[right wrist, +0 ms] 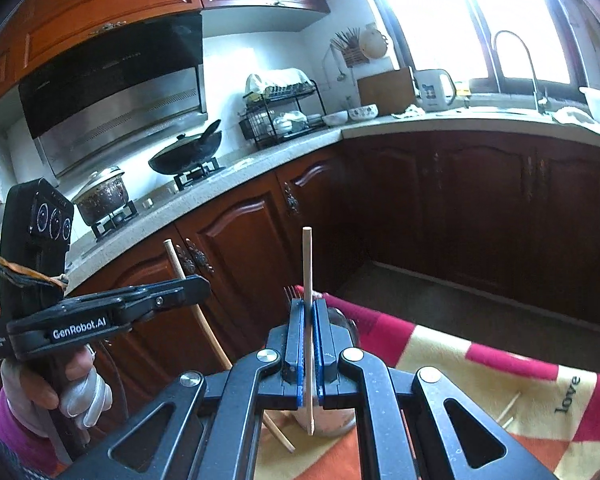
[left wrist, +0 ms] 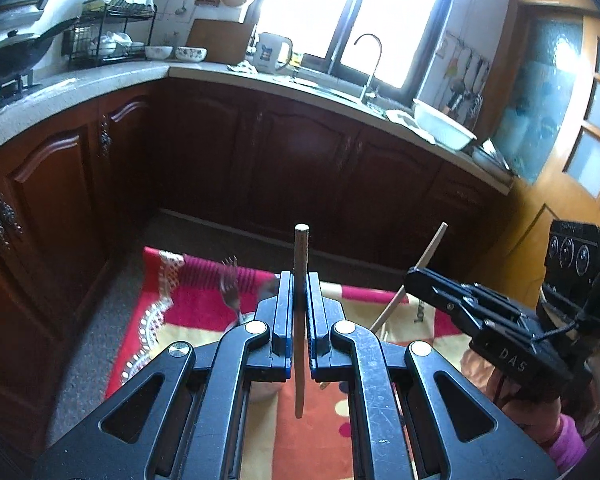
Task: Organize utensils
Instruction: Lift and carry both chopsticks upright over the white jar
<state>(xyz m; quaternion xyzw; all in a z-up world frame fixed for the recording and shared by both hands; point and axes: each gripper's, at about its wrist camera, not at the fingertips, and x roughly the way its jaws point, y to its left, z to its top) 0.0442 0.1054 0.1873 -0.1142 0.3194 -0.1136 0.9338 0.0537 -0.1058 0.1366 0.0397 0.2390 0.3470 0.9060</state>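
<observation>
Each hand-held gripper pinches one pale wooden chopstick, roughly upright, above the desk covered with a red, yellow and orange patterned cloth (right wrist: 480, 360). The left hand-held gripper (left wrist: 300, 312) has its blue pads closed on its chopstick (left wrist: 301, 264) about midway along, the blunt end up. The right hand-held gripper (right wrist: 309, 332) clamps the thinner-looking chopstick (right wrist: 307, 264) likewise, its tapered tip pointing down over a grey round cup (right wrist: 342, 424) that stands near the desk's far edge and already holds a metal fork (left wrist: 230, 284).

The step in hand seems to be dropping the chopsticks into that cup. To do it well, I would bring one stick at a time over the cup's mouth, keep it vertical, lower the tip inside the rim before letting go, and steer clear of the fork and the other gripper. Loose sticks (right wrist: 510, 408) on the cloth remain.
</observation>
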